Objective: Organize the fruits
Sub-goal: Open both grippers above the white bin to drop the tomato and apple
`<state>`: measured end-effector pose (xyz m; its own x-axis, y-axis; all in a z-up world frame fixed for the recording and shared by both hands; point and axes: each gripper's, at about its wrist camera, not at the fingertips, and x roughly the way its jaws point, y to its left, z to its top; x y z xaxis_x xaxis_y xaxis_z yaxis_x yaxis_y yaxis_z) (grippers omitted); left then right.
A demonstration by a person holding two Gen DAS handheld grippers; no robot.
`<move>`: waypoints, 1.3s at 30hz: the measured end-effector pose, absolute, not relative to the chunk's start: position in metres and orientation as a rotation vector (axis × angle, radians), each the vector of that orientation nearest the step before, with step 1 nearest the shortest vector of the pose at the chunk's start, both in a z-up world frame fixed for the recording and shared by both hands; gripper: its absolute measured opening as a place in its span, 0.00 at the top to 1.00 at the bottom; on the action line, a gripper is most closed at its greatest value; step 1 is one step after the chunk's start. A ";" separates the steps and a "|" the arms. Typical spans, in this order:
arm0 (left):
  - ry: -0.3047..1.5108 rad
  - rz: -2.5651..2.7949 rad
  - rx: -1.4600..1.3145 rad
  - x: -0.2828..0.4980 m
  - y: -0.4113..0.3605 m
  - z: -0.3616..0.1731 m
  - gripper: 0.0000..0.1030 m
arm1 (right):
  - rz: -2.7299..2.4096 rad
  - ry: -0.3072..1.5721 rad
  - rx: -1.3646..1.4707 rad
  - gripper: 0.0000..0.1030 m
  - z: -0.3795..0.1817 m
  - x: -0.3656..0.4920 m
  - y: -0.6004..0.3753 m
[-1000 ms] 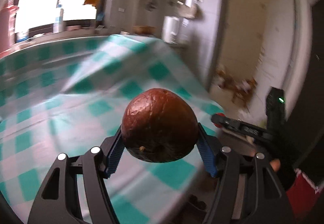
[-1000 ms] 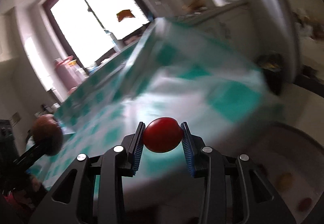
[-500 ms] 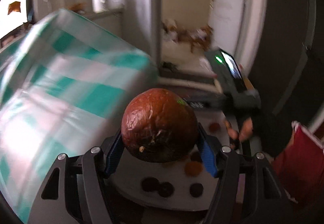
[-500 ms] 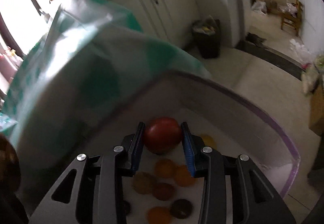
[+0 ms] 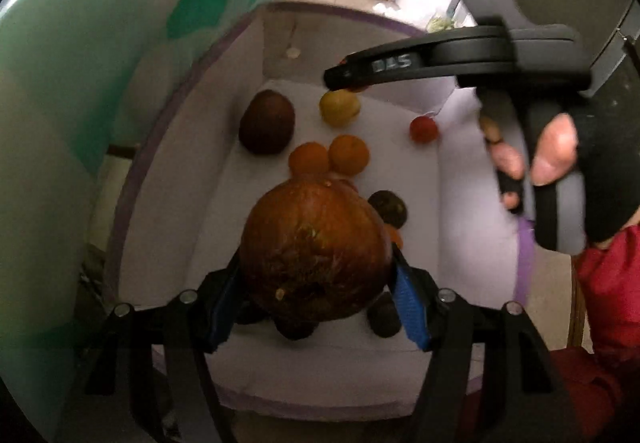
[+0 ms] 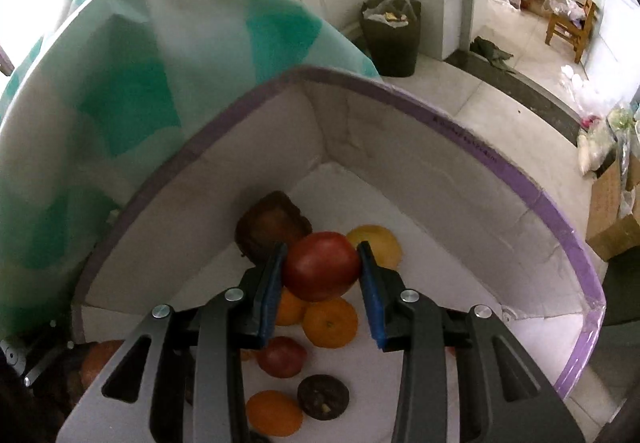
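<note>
Left gripper (image 5: 316,291) is pinching a brown fruit (image 5: 314,251) above the white bin (image 5: 168,179). Right gripper (image 6: 322,275) is clamping a red fruit (image 6: 322,266), apparently a tomato; oranges (image 6: 330,323) are lying at 6 o'clock beneath it.

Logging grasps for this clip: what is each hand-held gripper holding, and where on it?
The left hand-held gripper clamps a large brown fruit across its sides. The right hand-held gripper clamps a red fruit at its sides, over the box.

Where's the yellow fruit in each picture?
Left wrist: the yellow fruit is upper middle, on the box floor, right of the dark brown fruit.
Right wrist: yellow fruit is at centre, half hidden behind the red fruit in the right gripper.
Shared landmark: the box's purple rim.
</note>
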<state>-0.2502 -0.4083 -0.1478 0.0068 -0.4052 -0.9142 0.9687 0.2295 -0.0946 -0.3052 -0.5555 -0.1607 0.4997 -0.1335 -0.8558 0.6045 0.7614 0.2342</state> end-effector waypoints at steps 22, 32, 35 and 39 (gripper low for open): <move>1.059 -1.148 0.861 -0.265 -0.423 -0.180 0.35 | -0.497 1.091 0.503 0.64 -0.183 -0.289 -0.545; 1.157 -1.100 0.887 -0.258 -0.427 -0.198 0.35 | -0.527 1.111 0.497 0.41 -0.186 -0.283 -0.541; 1.155 -1.108 0.891 -0.260 -0.427 -0.197 0.34 | -0.537 1.116 0.486 0.29 -0.186 -0.283 -0.540; 1.117 -1.123 0.895 -0.266 -0.425 -0.190 0.27 | -0.547 1.121 0.473 0.19 -0.187 -0.284 -0.538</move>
